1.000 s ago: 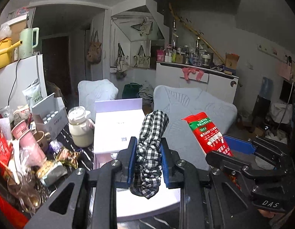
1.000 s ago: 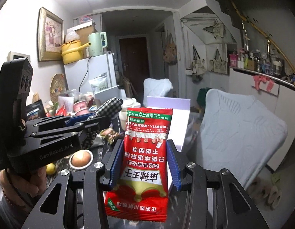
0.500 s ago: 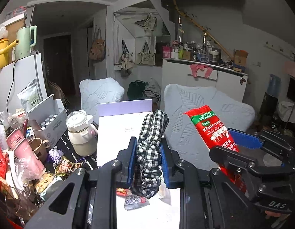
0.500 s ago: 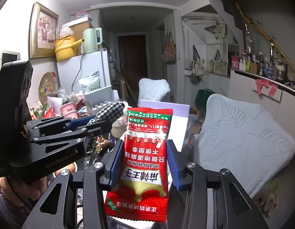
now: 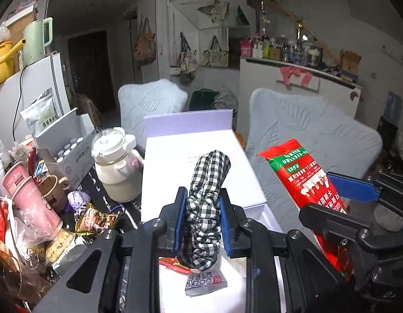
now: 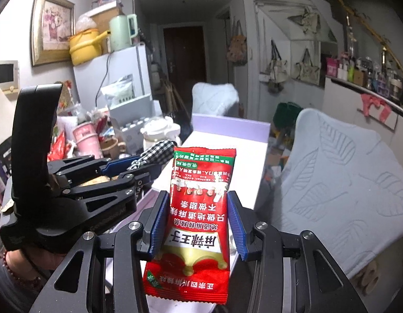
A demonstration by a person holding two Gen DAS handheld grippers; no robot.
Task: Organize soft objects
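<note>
Left gripper [image 5: 202, 219]: jaws clenched on a black-and-white gingham fabric scrunchie [image 5: 206, 206], soft and ruffled, standing upright between the blue ribbed pads. Right gripper [image 6: 197, 223]: jaws grasping a glossy red plastic snack packet [image 6: 198, 219], flat, crinkled, crimped top edge, printing upside down. Both held above a smooth pale lilac rectangular box [image 5: 191, 156] with crisp edges and a raised back flap. A small silver foil sachet [image 5: 205, 283] lies below the scrunchie. Left side crowded: cream lidded ceramic pot [image 5: 118, 167], pink cups, wrappers. Right of the box, a quilted pale chair back [image 6: 339, 180] stands near.
</note>
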